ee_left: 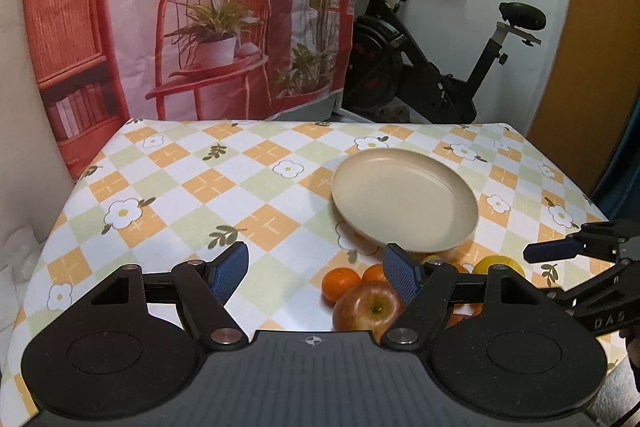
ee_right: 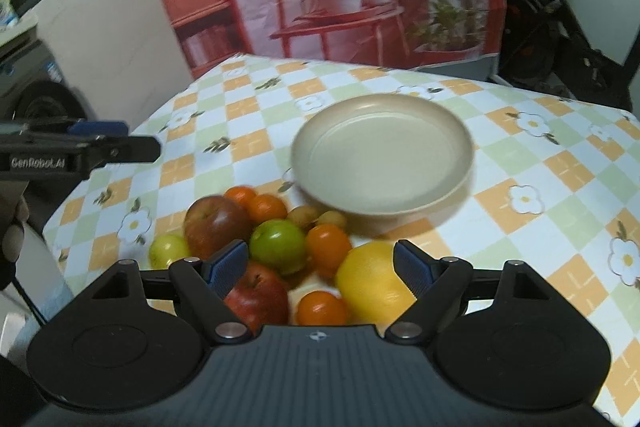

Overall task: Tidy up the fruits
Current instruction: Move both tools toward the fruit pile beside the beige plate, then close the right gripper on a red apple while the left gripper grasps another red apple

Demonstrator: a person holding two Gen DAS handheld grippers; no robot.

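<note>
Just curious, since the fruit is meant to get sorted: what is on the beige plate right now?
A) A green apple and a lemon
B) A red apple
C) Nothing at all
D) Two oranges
C: the plate shows only its bare beige inside, while the fruit, such as the green apple and the red apple, lies in a heap on the tablecloth in front of it.

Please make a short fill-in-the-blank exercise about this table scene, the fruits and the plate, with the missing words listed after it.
1. The beige plate holds ____ fruit at this moment.
2. The green apple lies among the fruits on the ____ tablecloth.
3. The right gripper has its jaws ____, with nothing clamped.
4. The biggest yellow fruit lies on the near side of the ____.

Missing words: no; checkered; open; plate
</note>
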